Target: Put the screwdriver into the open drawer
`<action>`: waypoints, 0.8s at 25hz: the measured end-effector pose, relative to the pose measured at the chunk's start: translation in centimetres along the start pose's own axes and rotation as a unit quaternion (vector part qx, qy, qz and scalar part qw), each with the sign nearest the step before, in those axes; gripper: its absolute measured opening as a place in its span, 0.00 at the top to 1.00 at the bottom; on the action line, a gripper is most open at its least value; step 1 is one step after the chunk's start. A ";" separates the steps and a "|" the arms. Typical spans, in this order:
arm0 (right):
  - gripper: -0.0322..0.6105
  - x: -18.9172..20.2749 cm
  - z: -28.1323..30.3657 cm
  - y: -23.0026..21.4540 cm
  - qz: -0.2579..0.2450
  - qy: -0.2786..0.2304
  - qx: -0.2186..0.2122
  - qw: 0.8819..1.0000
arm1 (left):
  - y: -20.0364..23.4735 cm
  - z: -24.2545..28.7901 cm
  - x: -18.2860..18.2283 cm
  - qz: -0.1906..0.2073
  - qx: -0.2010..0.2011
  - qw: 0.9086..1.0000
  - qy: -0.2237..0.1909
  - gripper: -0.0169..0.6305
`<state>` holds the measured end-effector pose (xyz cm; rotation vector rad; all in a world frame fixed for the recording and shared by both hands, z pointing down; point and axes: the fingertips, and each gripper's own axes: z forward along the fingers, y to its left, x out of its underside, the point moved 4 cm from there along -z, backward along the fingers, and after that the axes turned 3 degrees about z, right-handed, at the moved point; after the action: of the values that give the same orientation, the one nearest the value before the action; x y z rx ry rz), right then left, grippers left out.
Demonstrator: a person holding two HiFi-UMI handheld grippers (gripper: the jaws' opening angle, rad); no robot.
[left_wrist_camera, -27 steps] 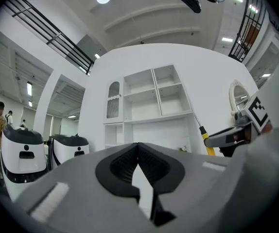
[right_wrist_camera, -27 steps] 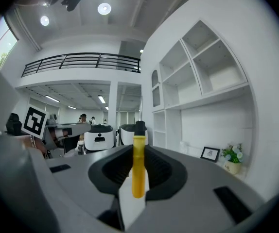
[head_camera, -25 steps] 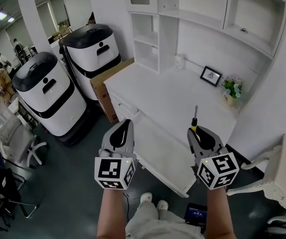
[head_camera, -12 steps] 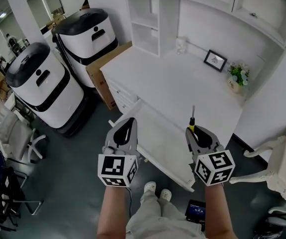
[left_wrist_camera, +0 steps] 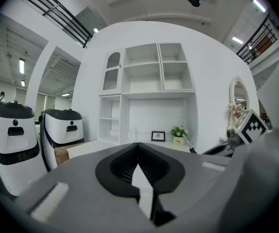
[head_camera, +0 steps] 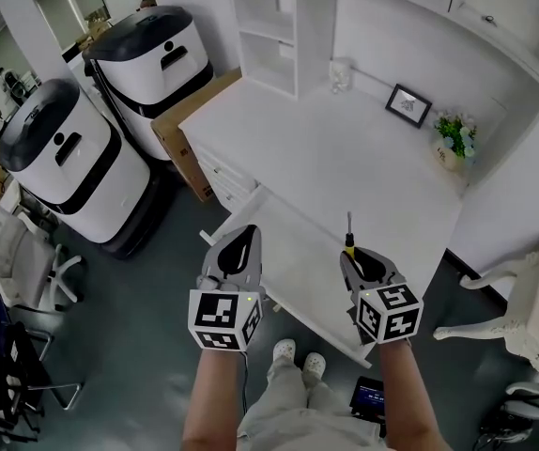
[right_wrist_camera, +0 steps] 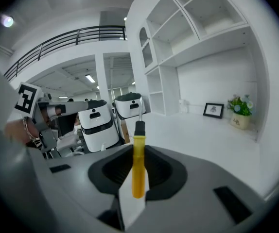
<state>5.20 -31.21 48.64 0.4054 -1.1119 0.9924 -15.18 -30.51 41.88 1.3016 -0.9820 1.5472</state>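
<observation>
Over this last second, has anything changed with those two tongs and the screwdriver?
Both the left tongs and the right tongs have sunk toward the open drawer. Nothing was grabbed or released. Unchanged: the right tongs clamp the screwdriver by its yellow handle; the left tongs are shut and empty.

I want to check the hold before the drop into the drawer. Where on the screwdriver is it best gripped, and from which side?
Grip the screwdriver on its yellow handle, coming from the butt end, as the right gripper does now: that is the thickest straight part, and the thin metal shaft then points forward, free.
</observation>
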 end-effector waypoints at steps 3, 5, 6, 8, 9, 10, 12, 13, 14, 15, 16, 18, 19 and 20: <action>0.83 1.4 1.6 -0.5 0.006 0.026 -0.001 1.000 | 0.4 0.9 0.9 -0.004 0.003 1.000 0.010 0.96; 0.83 2.4 2.5 -0.8 0.009 0.043 0.000 0.999 | 0.8 1.4 1.3 -0.007 0.003 1.000 0.015 0.96; 0.83 3.0 3.0 -0.9 0.010 0.052 0.000 0.999 | 0.9 1.6 1.6 -0.009 0.003 1.000 0.018 0.96; 0.83 4.1 3.9 -1.0 0.012 0.070 0.000 0.997 | 1.3 2.0 2.1 -0.013 0.002 1.000 0.023 0.96; 0.83 4.6 4.4 -1.1 0.012 0.080 0.000 0.997 | 1.5 2.1 2.3 -0.015 0.003 1.000 0.025 0.96; 0.83 5.1 4.9 -1.1 0.012 0.089 0.000 0.996 | 1.7 2.3 2.5 -0.017 0.003 0.999 0.028 0.96; 0.83 6.1 5.8 -1.2 0.010 0.109 0.000 0.994 | 1.9 2.8 2.9 -0.019 0.003 0.999 0.032 0.96; 0.83 6.6 6.3 -1.2 0.010 0.118 0.000 0.993 | 2.1 3.0 3.1 -0.019 0.003 0.999 0.034 0.96; 0.83 7.2 6.7 -1.2 0.011 0.126 -0.001 0.992 | 2.2 3.2 3.2 -0.019 0.004 0.999 0.036 0.96; 0.83 7.6 7.2 -1.3 0.013 0.134 -0.002 0.991 | 2.4 3.4 3.3 -0.019 0.005 0.999 0.037 0.96; 0.83 8.1 7.6 -1.3 0.014 0.142 -0.002 0.990 | 2.6 3.6 3.4 -0.019 0.005 0.999 0.038 0.96; 0.83 9.0 8.5 -1.3 0.014 0.157 -0.002 0.988 | 3.1 4.0 3.7 -0.020 0.005 0.999 0.040 0.96; 0.83 9.5 8.9 -1.2 0.012 0.165 -0.003 0.986 | 3.3 4.1 3.8 -0.021 0.005 0.999 0.042 0.96; 0.83 10.1 9.4 -1.2 0.010 0.174 -0.003 0.985 | 3.5 4.2 4.0 -0.022 0.005 0.999 0.044 0.96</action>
<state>1.91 -33.91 61.76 0.2052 -0.8040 1.0327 -17.59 -35.03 46.29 1.2429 -0.8860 1.5628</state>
